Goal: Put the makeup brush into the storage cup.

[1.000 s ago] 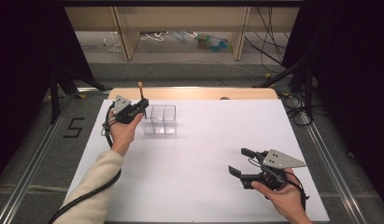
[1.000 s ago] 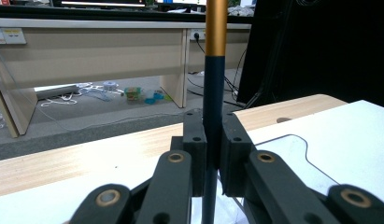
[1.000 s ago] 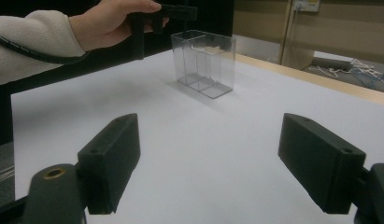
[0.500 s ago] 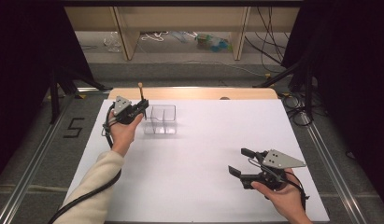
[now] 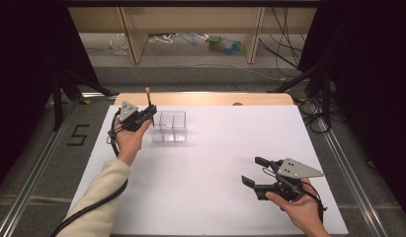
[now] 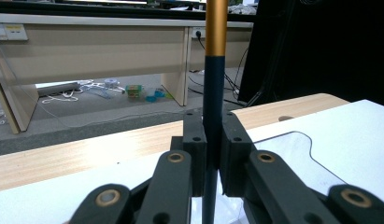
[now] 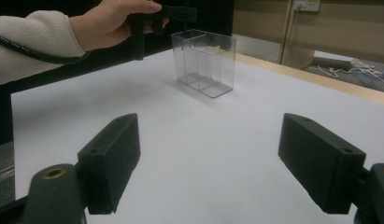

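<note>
1. The white sheet-covered table (image 5: pixel 215 163) runs from a bare strip of pale wood at its far edge to the near edge by the person. Most of its middle and right half lies bare, leaving wide room between the two hands.
2. A clear plastic box with an inner divider (image 5: pixel 170 126) stands upright near the far left corner of the white surface, well in from the left edge. In the right gripper view the same box (image 7: pixel 204 63) shows two compartments, both see-through, with nothing visible in them.
3. The box is the only thing standing on the surface. Past the far edge, the floor holds table legs, loose white cables and some small coloured clutter (image 5: pixel 225 44).
4. The left gripper (image 5: pixel 150 109) is held just left of the box, at its far left corner. Its jaws are clamped on a thin dark blue stick with a gold upper section (image 6: pixel 213 93), which stands upright. In the high view its pale tip (image 5: pixel 147 90) rises above the gripper.
5. The right gripper (image 5: pixel 256 172) is near the near right corner, well apart from the box. Its jaws stand wide apart and hold nothing; in the right gripper view the white surface shows between its black pads (image 7: pixel 112 161).
</note>
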Demonstrator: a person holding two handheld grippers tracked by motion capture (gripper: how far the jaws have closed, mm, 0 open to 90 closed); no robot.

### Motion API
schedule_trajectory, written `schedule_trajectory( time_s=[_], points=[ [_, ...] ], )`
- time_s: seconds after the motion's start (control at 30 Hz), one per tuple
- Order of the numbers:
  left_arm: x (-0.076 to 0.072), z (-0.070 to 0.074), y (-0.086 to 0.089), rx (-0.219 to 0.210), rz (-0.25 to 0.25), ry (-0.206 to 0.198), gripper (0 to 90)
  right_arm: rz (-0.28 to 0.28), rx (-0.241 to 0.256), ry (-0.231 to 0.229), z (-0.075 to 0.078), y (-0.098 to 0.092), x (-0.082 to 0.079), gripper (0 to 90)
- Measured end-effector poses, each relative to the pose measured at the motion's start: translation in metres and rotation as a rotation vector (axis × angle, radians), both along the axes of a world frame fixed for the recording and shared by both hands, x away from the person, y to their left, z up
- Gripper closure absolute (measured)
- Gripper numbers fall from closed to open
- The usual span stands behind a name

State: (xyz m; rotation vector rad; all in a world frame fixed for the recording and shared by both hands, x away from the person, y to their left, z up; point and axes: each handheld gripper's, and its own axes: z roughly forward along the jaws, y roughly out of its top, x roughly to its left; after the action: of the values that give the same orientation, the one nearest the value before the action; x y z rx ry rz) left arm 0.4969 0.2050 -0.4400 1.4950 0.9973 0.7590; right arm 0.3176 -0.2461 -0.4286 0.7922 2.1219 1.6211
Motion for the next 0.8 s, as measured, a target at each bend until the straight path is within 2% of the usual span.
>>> schedule_trajectory(
  time_s=[0.1, 0.2, 0.23, 0.4, 0.47, 0.5, 0.53, 0.6, 0.63, 0.67, 0.7, 0.8],
  points=[
    [-0.0001, 0.0002, 0.0007, -0.002, 0.003, 0.002, 82.7, 0.003, 0.002, -0.001, 0.0, 0.0001, 0.0, 21.8],
    [-0.0003, 0.0002, 0.002, -0.029, 0.004, 0.012, 79.4, 0.0, -0.001, 0.0, 0.0, 0.0, -0.0001, 21.8],
    [-0.0003, 0.0005, 0.0034, -0.037, 0.004, 0.01, 73.2, 0.005, 0.004, -0.001, -0.0001, 0.0001, 0.0001, 21.8],
    [-0.0011, 0.0031, 0.0036, -0.065, -0.008, 0.043, 29.4, 0.003, -0.003, 0.001, 0.0001, -0.0001, 0.0001, 21.7],
    [-0.0018, 0.003, 0.0026, -0.054, -0.001, 0.051, 21.0, 0.007, -0.002, -0.001, 0.0, 0.0002, 0.0003, 21.7],
    [-0.0018, 0.0028, 0.0027, -0.045, -0.006, 0.051, 18.4, 0.008, -0.004, -0.002, 0.0001, 0.0002, 0.0003, 21.6],
    [-0.0022, 0.0029, 0.003, -0.039, -0.008, 0.054, 16.3, 0.01, 0.0, 0.026, 0.0003, 0.0006, -0.0012, 21.6],
    [-0.0031, 0.0036, 0.0033, -0.027, -0.005, 0.054, 15.7, 0.011, -0.002, 0.031, 0.0006, 0.0003, -0.0014, 21.6],
    [-0.0034, 0.0039, 0.0035, -0.024, -0.006, 0.054, 15.7, 0.01, -0.002, 0.032, 0.0007, 0.0001, -0.0015, 21.6],
    [-0.0038, 0.0043, 0.0037, -0.022, -0.01, 0.053, 15.6, 0.01, -0.004, 0.005, 0.0005, -0.0005, 0.0001, 21.5],
    [-0.0046, 0.0048, 0.0037, -0.022, -0.009, 0.053, 15.6, 0.01, -0.005, 0.002, 0.0005, -0.0006, 0.0002, 21.5],
    [-0.0067, 0.0069, 0.0046, -0.024, -0.017, 0.051, 15.6, 0.005, -0.009, 0.015, 0.0012, -0.0009, -0.0008, 21.5]
  ],
)
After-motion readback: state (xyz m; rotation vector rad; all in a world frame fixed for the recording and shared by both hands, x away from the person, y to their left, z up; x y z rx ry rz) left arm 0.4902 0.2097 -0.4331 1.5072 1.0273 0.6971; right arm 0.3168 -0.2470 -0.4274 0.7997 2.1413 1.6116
